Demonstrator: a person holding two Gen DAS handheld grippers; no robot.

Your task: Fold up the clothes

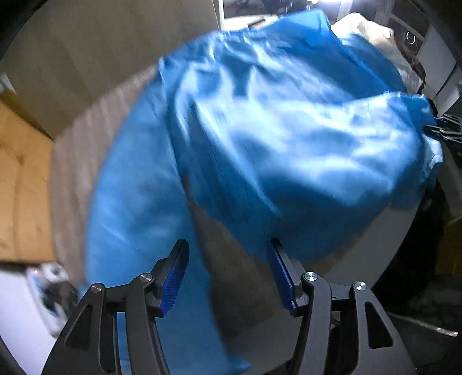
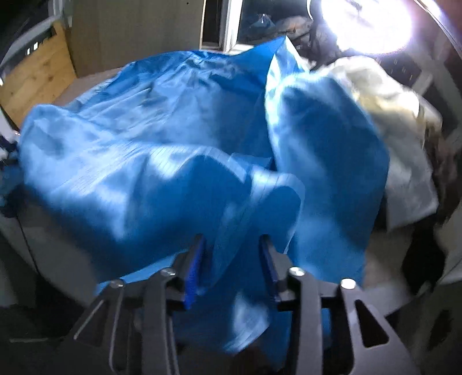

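A shiny blue garment (image 1: 260,138) lies crumpled and partly billowed on a grey tabletop (image 1: 248,288). My left gripper (image 1: 228,251) is open over the table's near edge, with only bare table between its blue-padded fingers; a blue sleeve-like strip runs down past its left finger. In the right wrist view the same blue garment (image 2: 150,161) fills the frame. My right gripper (image 2: 231,245) has its jaws apart, and a loose fold of the cloth hangs between and over them. In the left wrist view the right gripper (image 1: 441,129) shows at the garment's far right corner.
A pale cream cloth pile (image 2: 384,121) sits behind the garment on the right. A wooden panel (image 1: 20,187) stands left of the table, and a window (image 2: 228,26) with a bright lamp (image 2: 366,23) is at the back. Both views are motion-blurred.
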